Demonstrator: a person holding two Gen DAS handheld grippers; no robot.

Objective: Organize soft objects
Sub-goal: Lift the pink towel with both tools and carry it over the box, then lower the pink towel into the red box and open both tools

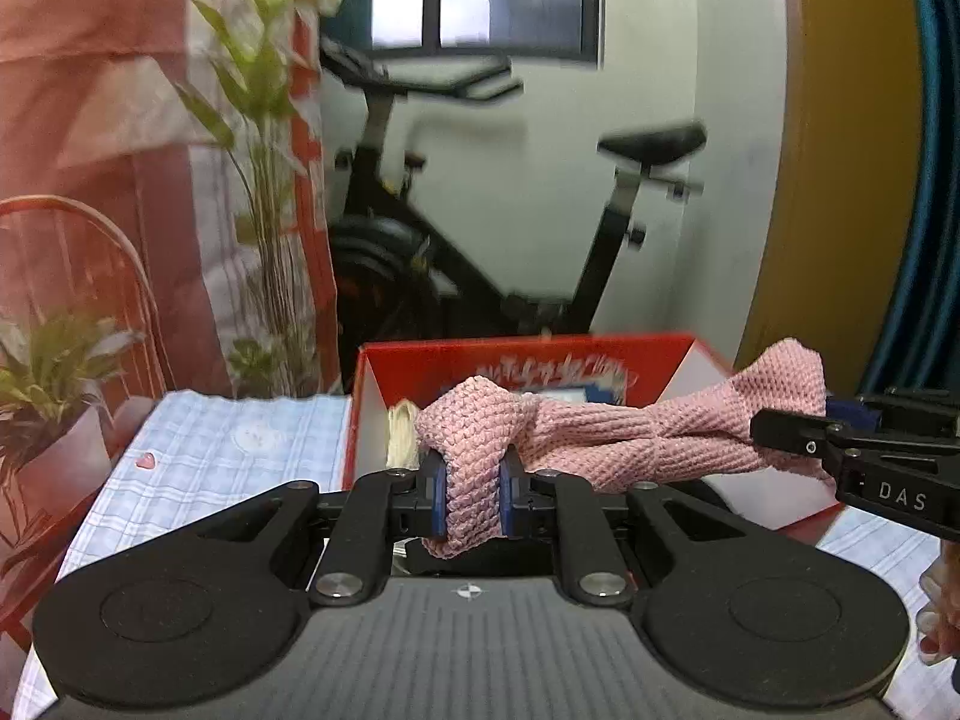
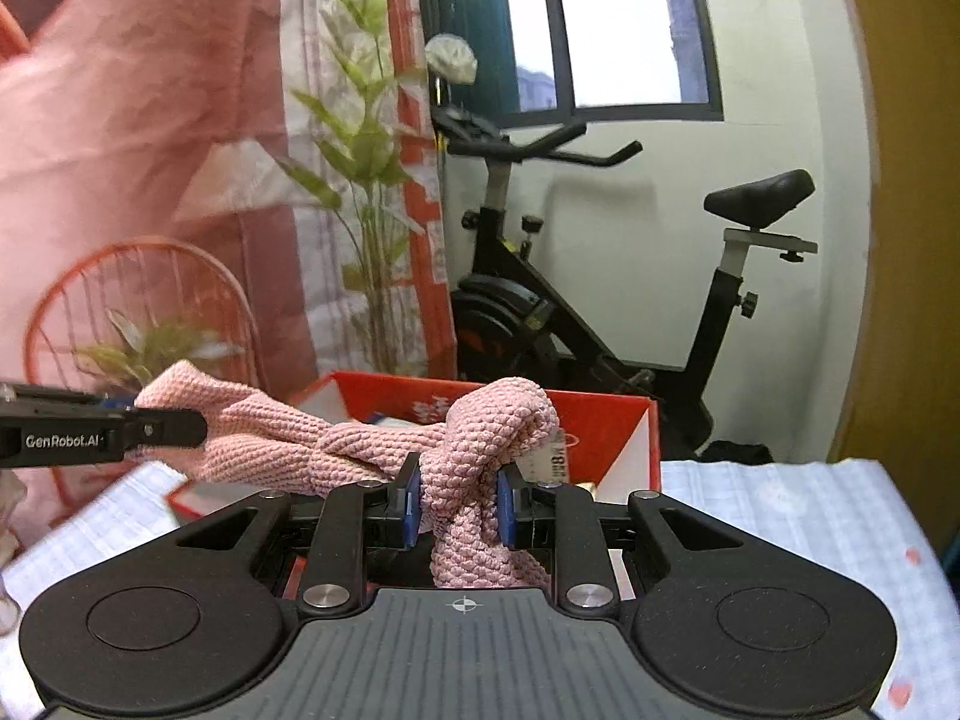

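Observation:
A pink knitted cloth (image 1: 606, 429) is twisted and stretched between both grippers, held in the air above a red box (image 1: 420, 360). My left gripper (image 1: 471, 495) is shut on one end of the cloth. My right gripper (image 2: 457, 501) is shut on the other end (image 2: 480, 462). The right gripper shows at the right of the left wrist view (image 1: 840, 438). The left gripper shows at the left of the right wrist view (image 2: 120, 429). The red box (image 2: 606, 414) holds a cream item (image 1: 401, 435) and printed packaging.
The table carries a pale blue checked cloth (image 1: 240, 438). Potted plants (image 1: 54, 372) and a red wire chair (image 2: 144, 312) stand at the left. An exercise bike (image 2: 600, 300) stands behind the table by the white wall. Pink curtains hang at the left.

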